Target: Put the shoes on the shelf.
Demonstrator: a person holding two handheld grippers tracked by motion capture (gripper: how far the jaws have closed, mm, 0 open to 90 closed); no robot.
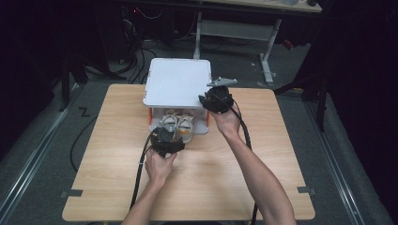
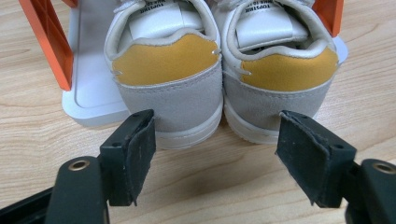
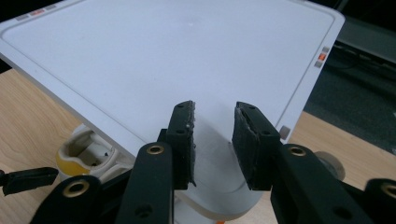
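A pair of grey-and-white shoes (image 1: 177, 123) with yellow heels stands in a white box with orange sides (image 2: 46, 42), heels toward me. In the left gripper view the left shoe (image 2: 168, 88) and right shoe (image 2: 280, 88) sit side by side. My left gripper (image 1: 170, 133) (image 2: 215, 133) is open just behind the heels, its jaws flanking them without touching. My right gripper (image 1: 207, 99) (image 3: 215, 116) hovers over the front right corner of the box's flat white top (image 1: 176, 79) (image 3: 163, 56), open, with nothing between its jaws. One yellow-heeled shoe (image 3: 84, 154) peeks out below the top.
The box stands at the far middle of a wooden table (image 1: 211, 183). Its white base (image 2: 91, 93) juts out beside the shoes. Cables trail from both grippers toward me. Beyond the table are a grey floor, a desk frame (image 1: 267, 56) and loose wires.
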